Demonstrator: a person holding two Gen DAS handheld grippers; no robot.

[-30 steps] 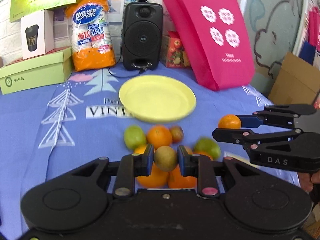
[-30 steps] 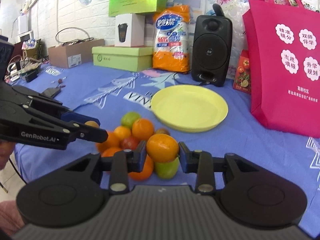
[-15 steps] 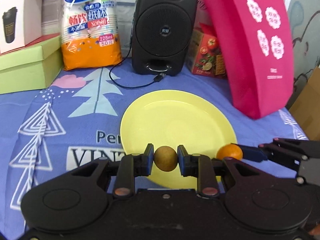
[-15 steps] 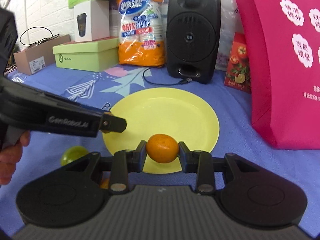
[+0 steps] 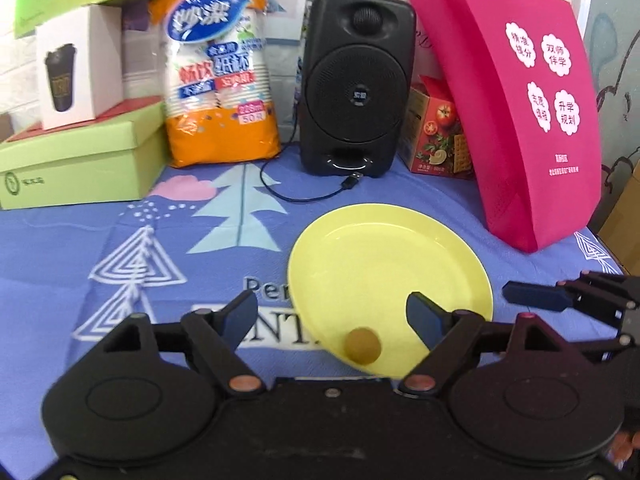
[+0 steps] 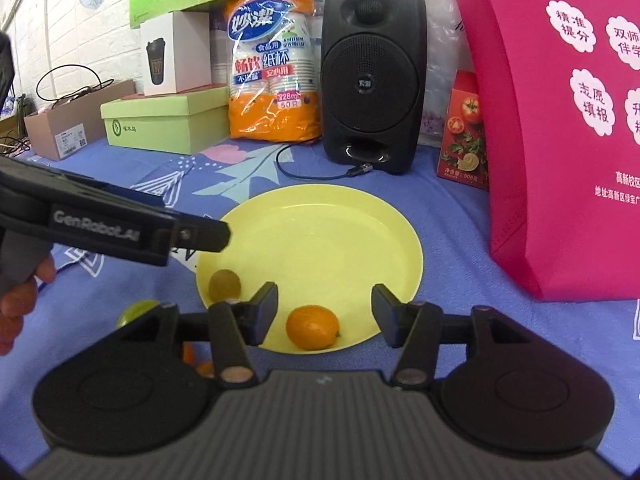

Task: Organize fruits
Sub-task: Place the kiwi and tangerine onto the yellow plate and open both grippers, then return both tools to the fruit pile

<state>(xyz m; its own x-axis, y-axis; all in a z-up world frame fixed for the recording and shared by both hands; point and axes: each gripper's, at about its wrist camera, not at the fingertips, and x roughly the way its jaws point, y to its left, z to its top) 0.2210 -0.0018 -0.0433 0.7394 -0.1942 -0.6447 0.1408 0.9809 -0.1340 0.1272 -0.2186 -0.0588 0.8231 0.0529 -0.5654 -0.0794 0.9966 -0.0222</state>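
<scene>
Left gripper [image 5: 332, 312]: I have its jaws spread wide, holding nothing, poised above the near-left edge of the yellow plate [image 5: 400, 256].
Right gripper [image 6: 325, 304]: jaws likewise wide apart and empty, over the plate's near rim.
Brown fruit [image 5: 362, 345]: small, round and brownish; it sits on the plate near its front-left rim, free of both grippers.
Orange [image 6: 312, 327]: lying on the plate at its near edge, between the right gripper's fingers but touching neither.
Spacing on the plate: I see the two fruits near each other but apart.
Loose fruit: a green fruit [image 6: 134, 312] rests on the counter [image 5: 80, 240] just left of the plate, with bits of orange-coloured fruit partly hidden under my right gripper body.
Behind the plate: a black speaker [image 5: 356, 100], a pink bag [image 5: 520, 120] and a pack of paper cups [image 5: 220, 80].
</scene>
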